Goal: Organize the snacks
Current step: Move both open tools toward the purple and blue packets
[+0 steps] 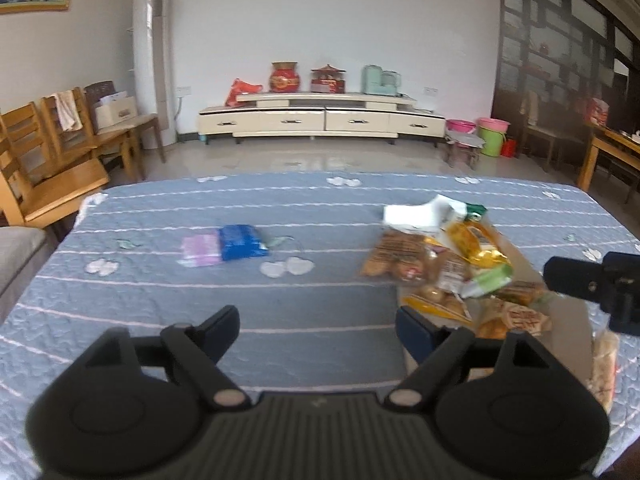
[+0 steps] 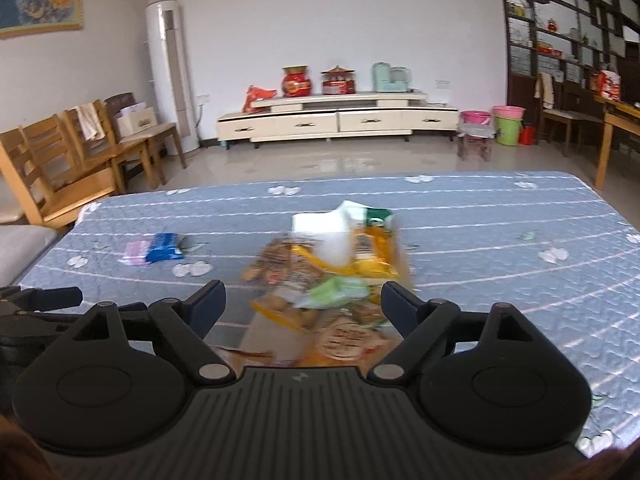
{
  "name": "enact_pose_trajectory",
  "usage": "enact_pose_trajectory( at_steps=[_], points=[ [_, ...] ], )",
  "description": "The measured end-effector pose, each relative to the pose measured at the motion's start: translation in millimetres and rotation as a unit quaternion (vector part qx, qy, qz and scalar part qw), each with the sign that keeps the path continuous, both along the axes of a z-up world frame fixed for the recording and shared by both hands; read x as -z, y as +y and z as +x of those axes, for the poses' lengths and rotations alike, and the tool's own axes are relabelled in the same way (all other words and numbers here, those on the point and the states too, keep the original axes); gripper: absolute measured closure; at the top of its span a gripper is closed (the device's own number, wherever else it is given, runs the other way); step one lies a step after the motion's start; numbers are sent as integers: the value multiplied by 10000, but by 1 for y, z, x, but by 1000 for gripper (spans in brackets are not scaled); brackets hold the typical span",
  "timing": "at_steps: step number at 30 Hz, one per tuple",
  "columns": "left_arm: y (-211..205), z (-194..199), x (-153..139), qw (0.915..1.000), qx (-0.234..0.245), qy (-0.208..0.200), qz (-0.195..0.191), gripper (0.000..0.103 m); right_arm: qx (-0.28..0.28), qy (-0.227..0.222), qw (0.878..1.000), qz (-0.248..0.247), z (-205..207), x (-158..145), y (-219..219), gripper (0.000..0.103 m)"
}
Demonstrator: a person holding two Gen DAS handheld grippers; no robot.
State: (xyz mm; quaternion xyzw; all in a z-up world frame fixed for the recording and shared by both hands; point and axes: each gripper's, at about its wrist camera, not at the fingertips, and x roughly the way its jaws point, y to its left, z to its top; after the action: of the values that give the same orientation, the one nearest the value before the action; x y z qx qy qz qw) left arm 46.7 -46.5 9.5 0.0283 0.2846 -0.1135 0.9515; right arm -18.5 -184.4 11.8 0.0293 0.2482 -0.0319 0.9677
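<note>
A heap of snack packets (image 1: pixel 452 268) in brown, yellow, green and white lies on the blue quilted table (image 1: pixel 280 300), right of centre. A blue packet (image 1: pixel 242 242) and a pink packet (image 1: pixel 200 251) lie side by side further left. My left gripper (image 1: pixel 318 330) is open and empty, just left of the heap. My right gripper (image 2: pixel 302 304) is open and empty, with its fingers either side of the near part of the heap (image 2: pixel 328 276). The blue packet (image 2: pixel 164 252) and the pink packet (image 2: pixel 138 251) show at the left. Both views are blurred.
The right gripper's tip (image 1: pixel 596 280) shows at the right edge of the left wrist view; the left gripper (image 2: pixel 36 308) shows at the left edge of the right wrist view. Wooden chairs (image 1: pixel 48 168) stand left of the table. A low cabinet (image 1: pixel 320 118) stands by the far wall.
</note>
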Motion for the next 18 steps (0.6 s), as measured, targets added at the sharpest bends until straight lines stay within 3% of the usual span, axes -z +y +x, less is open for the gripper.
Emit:
enact_pose_trajectory(
  at_steps=[9,18],
  points=[
    [45,20,5,9987,-516,-30,47,15,-466,79,9988,-107,33,1,38,0],
    [92,102,23,9910,-1316,223,7,14,-795,99,9966,-191,56,6,58,0]
  ],
)
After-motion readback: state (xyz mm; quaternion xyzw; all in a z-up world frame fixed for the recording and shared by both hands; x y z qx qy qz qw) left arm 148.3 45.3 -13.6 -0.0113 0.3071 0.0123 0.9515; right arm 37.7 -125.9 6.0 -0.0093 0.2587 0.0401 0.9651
